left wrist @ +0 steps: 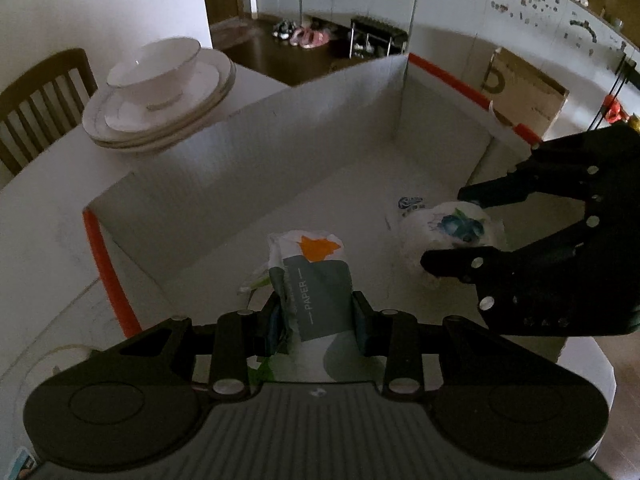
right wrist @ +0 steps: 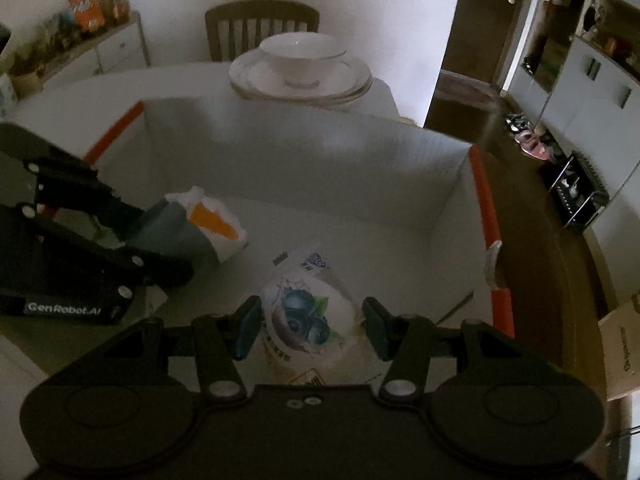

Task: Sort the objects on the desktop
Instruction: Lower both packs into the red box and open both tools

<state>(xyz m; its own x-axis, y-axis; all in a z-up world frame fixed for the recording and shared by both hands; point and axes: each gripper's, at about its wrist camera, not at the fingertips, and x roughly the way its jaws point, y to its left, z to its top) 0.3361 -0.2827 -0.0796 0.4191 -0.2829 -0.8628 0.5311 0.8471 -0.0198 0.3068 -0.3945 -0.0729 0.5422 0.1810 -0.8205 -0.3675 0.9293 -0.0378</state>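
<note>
A white cardboard box (left wrist: 280,152) with orange-taped edges stands open on the table. My left gripper (left wrist: 318,304) is shut on a grey-and-white tissue pack (left wrist: 320,272) marked PAPER and holds it inside the box, tilted down. To its right, my right gripper (left wrist: 444,227) is shut on a white snack packet (left wrist: 460,228) with a blueberry print. In the right wrist view the packet (right wrist: 304,320) sits between the pads of the right gripper (right wrist: 312,308) over the box (right wrist: 320,160) floor. At the left there, the left gripper (right wrist: 164,242) holds the tissue pack (right wrist: 212,224).
A white bowl on stacked plates (left wrist: 160,92) (right wrist: 300,68) stands on the table just behind the box. A wooden chair (left wrist: 40,96) (right wrist: 260,24) is beyond the table. A brown carton (left wrist: 524,92) sits on the floor past the box.
</note>
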